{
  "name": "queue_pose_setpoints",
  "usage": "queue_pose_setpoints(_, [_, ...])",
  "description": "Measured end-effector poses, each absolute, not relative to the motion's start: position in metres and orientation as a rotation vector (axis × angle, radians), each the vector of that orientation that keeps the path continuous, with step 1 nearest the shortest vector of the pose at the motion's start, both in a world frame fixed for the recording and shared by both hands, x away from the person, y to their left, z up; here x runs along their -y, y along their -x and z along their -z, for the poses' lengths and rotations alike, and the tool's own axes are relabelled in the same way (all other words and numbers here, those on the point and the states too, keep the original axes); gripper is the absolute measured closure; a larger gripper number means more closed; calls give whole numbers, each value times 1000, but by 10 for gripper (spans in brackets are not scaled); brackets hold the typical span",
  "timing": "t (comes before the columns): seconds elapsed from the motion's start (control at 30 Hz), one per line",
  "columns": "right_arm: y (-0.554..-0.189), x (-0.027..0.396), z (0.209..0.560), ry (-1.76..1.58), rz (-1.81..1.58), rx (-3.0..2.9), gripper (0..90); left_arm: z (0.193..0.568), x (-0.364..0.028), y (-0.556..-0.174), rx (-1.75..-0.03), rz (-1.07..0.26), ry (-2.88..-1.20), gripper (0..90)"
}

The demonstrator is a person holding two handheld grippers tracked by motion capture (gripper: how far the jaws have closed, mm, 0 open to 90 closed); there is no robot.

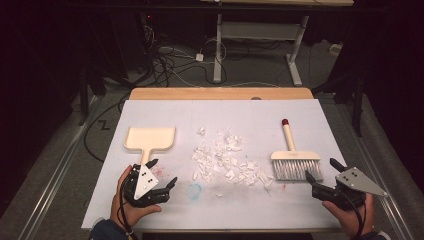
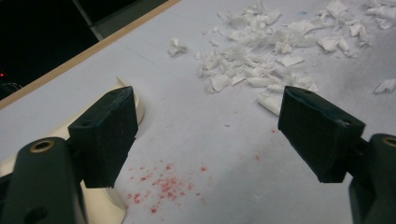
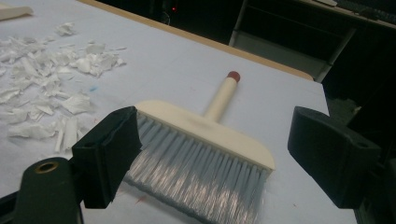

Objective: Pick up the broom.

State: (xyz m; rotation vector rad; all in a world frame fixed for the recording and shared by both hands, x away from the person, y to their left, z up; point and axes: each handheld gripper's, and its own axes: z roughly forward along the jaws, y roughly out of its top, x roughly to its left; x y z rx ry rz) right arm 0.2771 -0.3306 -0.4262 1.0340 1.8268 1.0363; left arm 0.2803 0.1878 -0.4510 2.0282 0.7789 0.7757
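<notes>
Two grippers low in the high view, left gripper (image 1: 161,176) and right gripper (image 1: 324,171), both jaws wide, holding nothing. Beyond: one dustpan (image 1: 150,138) left, one paper-scrap pile (image 1: 224,157) centre, one brush (image 1: 295,163) right. Left gripper view adds red specks (image 2: 161,184) on the table (image 1: 250,112).

No readable text, labels, brands, numbers or signs on anything in view
</notes>
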Motion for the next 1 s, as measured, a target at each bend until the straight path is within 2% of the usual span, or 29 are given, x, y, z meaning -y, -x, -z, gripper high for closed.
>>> queue_pose_setpoints(0.3, [-279,329,428,-1047,-999,-1857,187,454,-184,-281,-772,-765,-2055,191])
queue_pose_setpoints(0.47, [-293,331,425,-1058,-944,-1883,212,455,-184,-282,-776,-764,-2064,191])
queue_pose_setpoints(0.6, [-319,336,420,-1146,-923,-1942,278,456,-183,-283,-782,-764,-2071,191])
queue_pose_setpoints(0.73, [-361,333,414,-1227,-877,-1988,268,457,-182,-283,-777,-759,-2079,192])
queue_pose_setpoints(0.8, [-370,331,414,-1248,-857,-2004,270,457,-182,-284,-772,-756,-2084,191])
queue_pose_setpoints(0.87, [-398,325,421,-1307,-840,-2082,276,457,-181,-285,-770,-757,-2086,191])
queue_pose_setpoints(0.97, [-415,320,426,-1353,-822,-2102,283,457,-180,-285,-746,-744,-2094,183])
queue_pose_setpoints(1.0, [-430,315,431,-1405,-804,-2129,286,458,-180,-285,-740,-740,-2098,183])
